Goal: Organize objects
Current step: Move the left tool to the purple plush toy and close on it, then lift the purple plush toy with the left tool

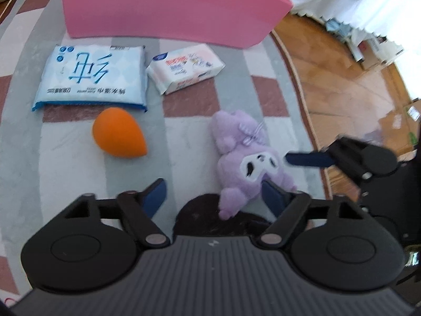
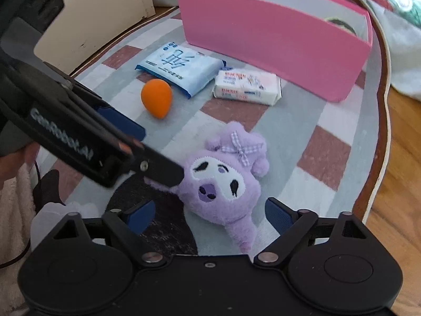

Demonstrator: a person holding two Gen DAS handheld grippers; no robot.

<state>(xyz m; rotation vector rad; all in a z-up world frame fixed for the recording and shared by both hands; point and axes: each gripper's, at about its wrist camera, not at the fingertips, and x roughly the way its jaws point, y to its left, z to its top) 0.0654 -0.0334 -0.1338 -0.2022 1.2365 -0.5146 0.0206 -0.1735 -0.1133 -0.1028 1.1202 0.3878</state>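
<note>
A soft purple plush toy with a white face patch and a checked bow is lying on a rug of grey, white and reddish-brown checks, at centre frame in the right wrist view.

The right gripper, black with blue pads, is hanging over the toy with its jaws standing wide. The toy's lower body is lying between the two pads, and neither pad is pressing on it.

The left gripper is also standing parted. In the left wrist view its right-hand pad is sitting against the toy's edge at lower centre, while the other pad is well clear; nothing is clamped. Below the toy a dark round patch is showing; what it is cannot be told.

A teardrop-shaped orange sponge is resting at left of centre. Above it a flat pale-blue packet with large blue characters is lying beside a smaller white and pink packet.

A tall pink box with a white interior is standing open along the upper part of both views, beyond the packets. Wooden flooring is showing at the right edge.
</note>
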